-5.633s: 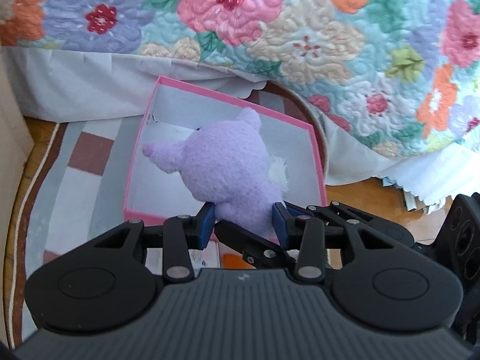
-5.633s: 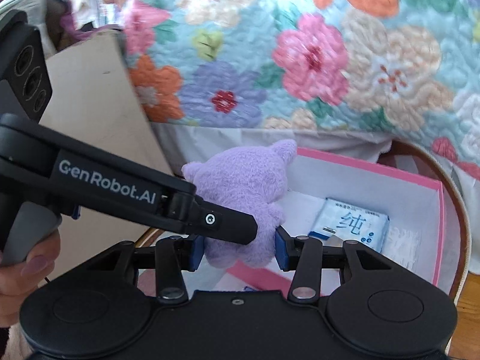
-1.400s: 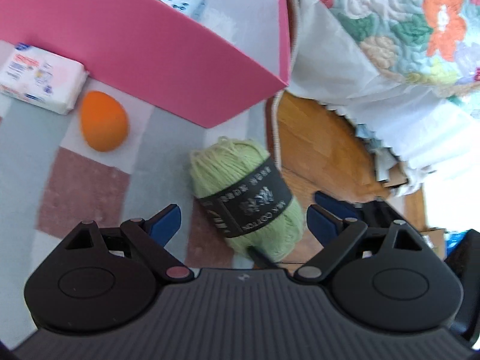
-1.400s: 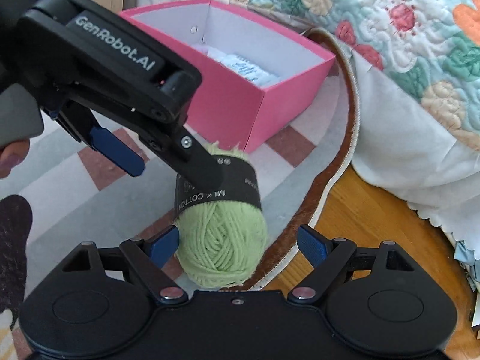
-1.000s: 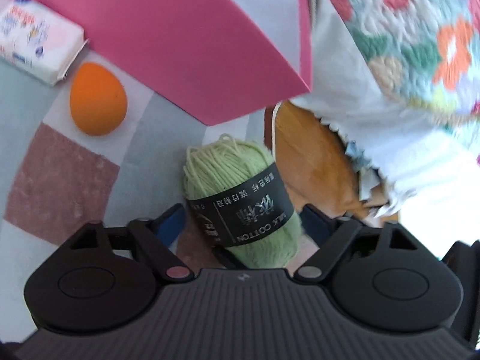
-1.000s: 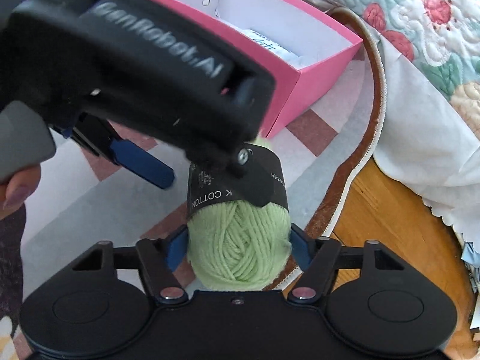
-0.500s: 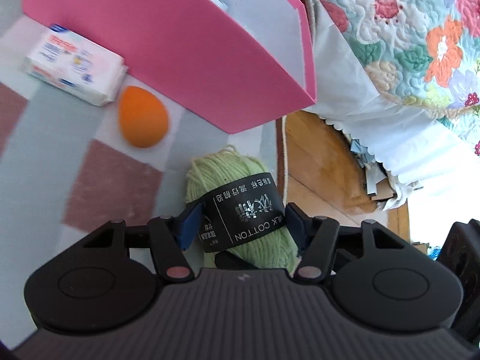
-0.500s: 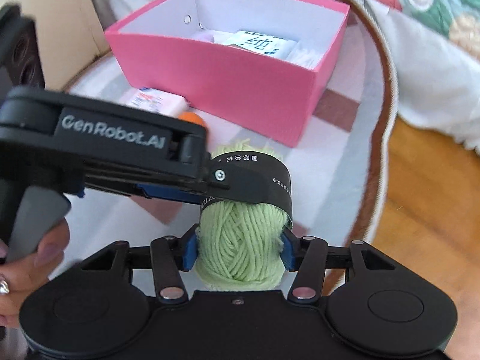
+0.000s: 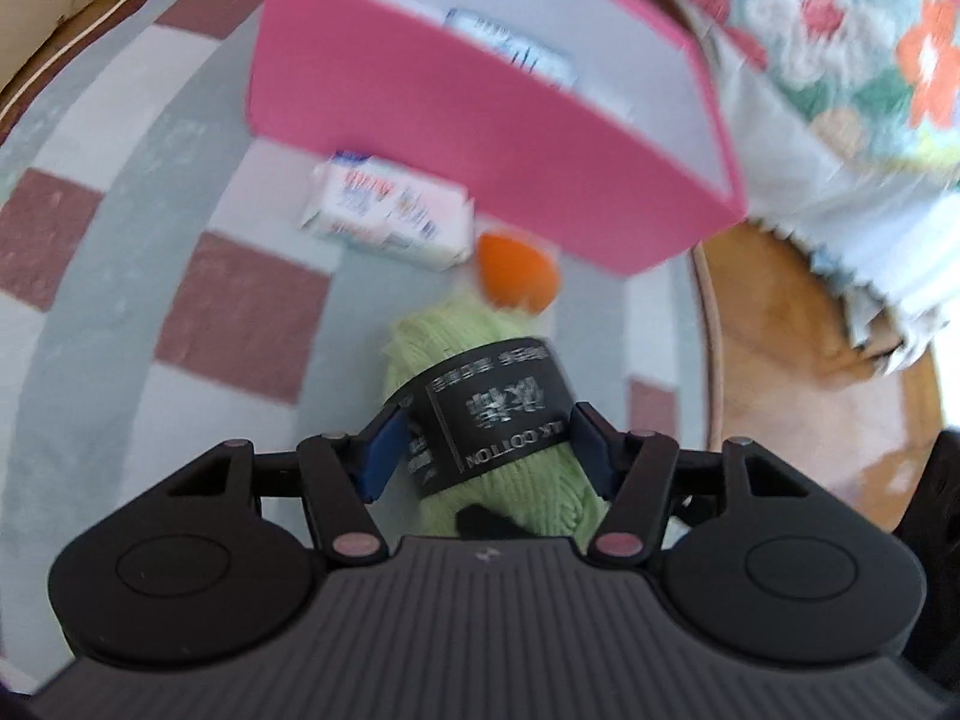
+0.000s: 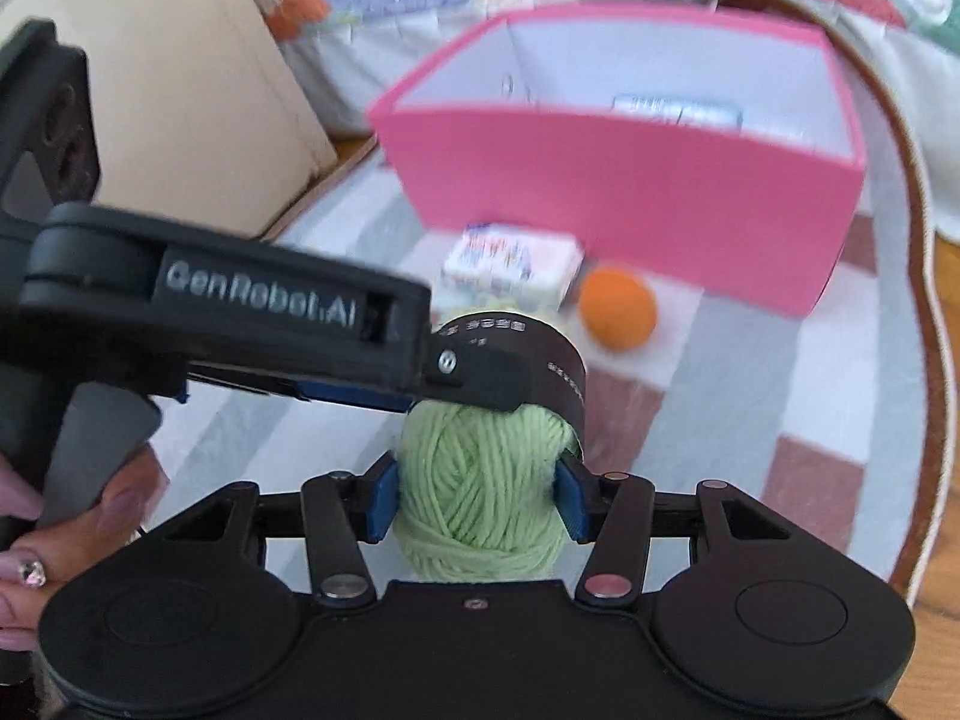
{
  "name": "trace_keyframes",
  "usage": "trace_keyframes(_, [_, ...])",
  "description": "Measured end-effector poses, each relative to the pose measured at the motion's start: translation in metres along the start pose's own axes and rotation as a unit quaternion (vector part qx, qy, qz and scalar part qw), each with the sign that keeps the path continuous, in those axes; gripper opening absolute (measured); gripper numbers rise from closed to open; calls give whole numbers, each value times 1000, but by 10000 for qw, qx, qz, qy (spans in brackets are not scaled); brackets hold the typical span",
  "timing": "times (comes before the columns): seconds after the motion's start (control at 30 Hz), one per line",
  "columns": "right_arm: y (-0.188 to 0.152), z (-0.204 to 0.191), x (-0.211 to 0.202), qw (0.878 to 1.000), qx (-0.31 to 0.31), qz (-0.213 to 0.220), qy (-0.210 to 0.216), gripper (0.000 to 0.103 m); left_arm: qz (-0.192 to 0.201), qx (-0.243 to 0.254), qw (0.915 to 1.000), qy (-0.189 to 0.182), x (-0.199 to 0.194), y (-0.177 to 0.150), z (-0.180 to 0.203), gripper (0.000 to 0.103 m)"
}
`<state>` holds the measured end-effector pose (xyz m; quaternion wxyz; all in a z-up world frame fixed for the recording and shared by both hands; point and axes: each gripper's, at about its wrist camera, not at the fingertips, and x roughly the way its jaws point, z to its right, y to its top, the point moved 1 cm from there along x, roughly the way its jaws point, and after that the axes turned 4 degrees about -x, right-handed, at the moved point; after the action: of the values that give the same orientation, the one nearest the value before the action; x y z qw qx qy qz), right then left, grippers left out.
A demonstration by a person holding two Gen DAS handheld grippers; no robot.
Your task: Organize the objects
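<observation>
A light green yarn ball [image 9: 447, 348] with a black paper band is held by both grippers above the rug. My left gripper [image 9: 486, 450] is shut on its banded middle. My right gripper [image 10: 477, 498] is shut on the yarn ball's [image 10: 480, 480] bare end, and the left gripper's arm [image 10: 240, 306] crosses that view from the left. The pink box [image 9: 456, 120] stands beyond, open at the top, with a tissue pack [image 9: 510, 51] inside. It also shows in the right wrist view [image 10: 630, 192].
A white wipes pack [image 9: 387, 216] and an orange egg-shaped sponge [image 9: 516, 279] lie on the striped rug in front of the box; both show in the right wrist view, pack [image 10: 510, 264], sponge [image 10: 618, 309]. A floral quilt [image 9: 870, 30] hangs at right; a beige board [image 10: 180, 90] stands left.
Both grippers closed on the yarn ball about a second ago and have lifted it. Both views have swung so the box front, the wipes pack and the sponge sit more central.
</observation>
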<state>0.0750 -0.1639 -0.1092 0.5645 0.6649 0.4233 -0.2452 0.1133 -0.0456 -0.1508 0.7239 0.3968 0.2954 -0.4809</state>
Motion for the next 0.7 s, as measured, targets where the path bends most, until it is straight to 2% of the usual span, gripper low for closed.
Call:
trace_keyframes(0.13, [-3, -4, 5, 9997, -203, -150, -32, 58, -76, -154, 9998, -105, -6, -8, -11, 62])
trace_keyframes(0.3, [-7, -7, -7, 9990, -392, -160, -170, 72, -144, -442, 9987, -185, -5, -13, -21, 63])
trace_keyframes(0.37, [-7, -8, -5, 9983, -488, -198, -245, 74, -191, -650, 9974, -257, -2, -15, -25, 67])
trace_keyframes(0.4, [-8, -8, -3, 9981, -513, -244, -256, 75, -235, -751, 9966, -254, -1, -17, -28, 73])
trace_keyframes(0.43, [-8, -7, -1, 9979, -506, -286, -270, 77, -290, -860, 9956, -217, 0, -20, -31, 81])
trace_keyframes(0.47, [-10, -5, 2, 9982, -422, -322, -283, 81, -326, -933, 9949, -183, 0, -22, -34, 83])
trace_keyframes(0.57, [-14, 1, 8, 9987, 48, -466, -178, 81, -280, -1034, 9939, -271, -1, -25, -41, 83])
trace_keyframes(0.6, [-15, 1, 9, 9987, 94, -485, -137, 80, -230, -1057, 9937, -292, -2, -24, -42, 81])
trace_keyframes(0.63, [-16, 1, 10, 9988, 80, -467, -129, 78, -138, -1042, 9939, -336, -2, -23, -42, 75])
trace_keyframes(0.67, [-16, -2, 11, 9990, 17, -425, -114, 68, -64, -988, 9942, -411, -3, -23, -40, 65])
trace_keyframes(0.7, [-16, -4, 12, 9993, -29, -374, -86, 64, -57, -966, 9940, -513, -2, -24, -39, 58])
